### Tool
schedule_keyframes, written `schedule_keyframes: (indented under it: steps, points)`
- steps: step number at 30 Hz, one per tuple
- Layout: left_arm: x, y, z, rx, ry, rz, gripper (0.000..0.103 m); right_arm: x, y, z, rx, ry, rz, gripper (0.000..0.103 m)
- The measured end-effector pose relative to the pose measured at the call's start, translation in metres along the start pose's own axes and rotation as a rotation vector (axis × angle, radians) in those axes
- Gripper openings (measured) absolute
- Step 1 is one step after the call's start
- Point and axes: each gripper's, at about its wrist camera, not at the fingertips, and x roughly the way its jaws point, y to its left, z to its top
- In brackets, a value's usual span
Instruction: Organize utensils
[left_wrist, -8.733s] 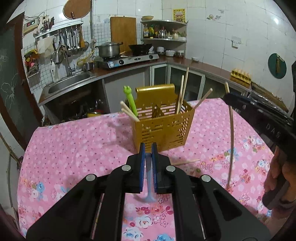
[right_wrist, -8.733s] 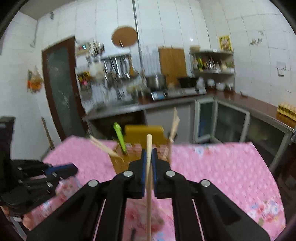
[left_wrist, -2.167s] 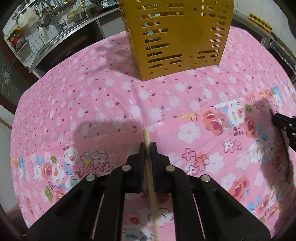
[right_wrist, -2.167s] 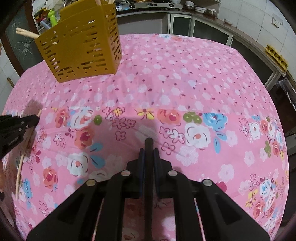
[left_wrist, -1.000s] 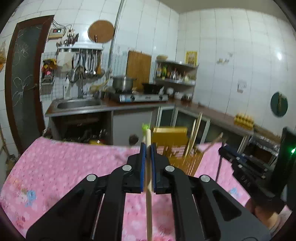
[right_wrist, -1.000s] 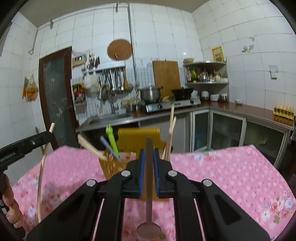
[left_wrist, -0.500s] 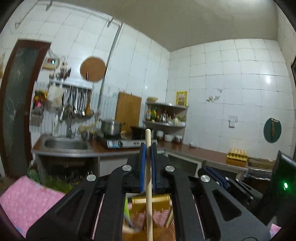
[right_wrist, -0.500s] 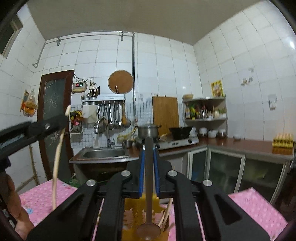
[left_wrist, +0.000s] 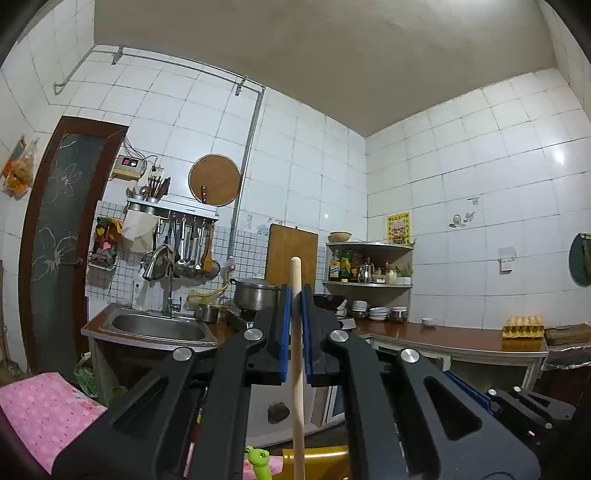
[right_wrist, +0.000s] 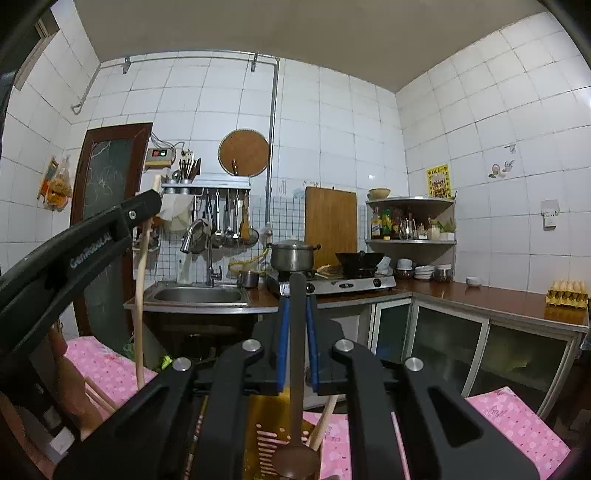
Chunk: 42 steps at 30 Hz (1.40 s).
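My left gripper (left_wrist: 294, 295) is shut on a pale wooden chopstick (left_wrist: 297, 387) that hangs straight down toward the yellow utensil holder (left_wrist: 325, 463), whose rim shows at the bottom edge beside a green frog-topped utensil (left_wrist: 258, 456). My right gripper (right_wrist: 296, 295) is shut on a dark spoon (right_wrist: 296, 406), bowl end down over the yellow holder (right_wrist: 266, 428), which holds chopsticks (right_wrist: 323, 421). In the right wrist view the left gripper (right_wrist: 155, 201) and its chopstick (right_wrist: 140, 295) show at left, raised high.
The pink flowered tablecloth (right_wrist: 517, 424) lies below both grippers. Behind stand the counter with a sink (right_wrist: 195, 295), a gas stove with a pot (right_wrist: 293, 254), a corner shelf (right_wrist: 410, 221) and an egg tray (right_wrist: 567, 291).
Both grippers have risen and tilted further up; the holder has dropped to the bottom edge of each view. The chopstick and spoon stay gripped.
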Motion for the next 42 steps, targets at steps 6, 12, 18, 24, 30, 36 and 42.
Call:
schedule_keyframes:
  steps: [6, 12, 18, 24, 30, 36, 42]
  points:
    - [0.013, 0.012, -0.018, -0.041, 0.044, -0.023, 0.004, 0.003, 0.003, -0.01, -0.029, 0.019, 0.013, 0.009]
    - [0.016, 0.022, -0.016, -0.07, 0.047, -0.016, 0.004, -0.001, 0.004, -0.022, -0.048, 0.034, 0.022, 0.009]
    - [0.014, 0.019, 0.001, -0.074, -0.032, 0.018, 0.004, 0.0, -0.004, -0.019, -0.004, 0.027, 0.022, 0.01]
    - [0.023, 0.004, -0.014, -0.013, -0.036, 0.022, 0.005, 0.001, -0.005, -0.027, -0.018, 0.035, 0.021, 0.01]
    - [0.028, 0.005, -0.034, 0.017, 0.043, 0.013, 0.005, 0.003, -0.006, -0.031, -0.017, 0.054, 0.02, 0.01]
    - [0.022, 0.021, -0.042, 0.036, 0.171, 0.029, 0.015, 0.003, -0.005, -0.03, 0.001, 0.127, 0.041, 0.011]
    - [-0.013, 0.056, -0.023, 0.007, 0.271, 0.109, 0.06, -0.016, -0.007, -0.018, 0.034, 0.162, 0.034, 0.045]
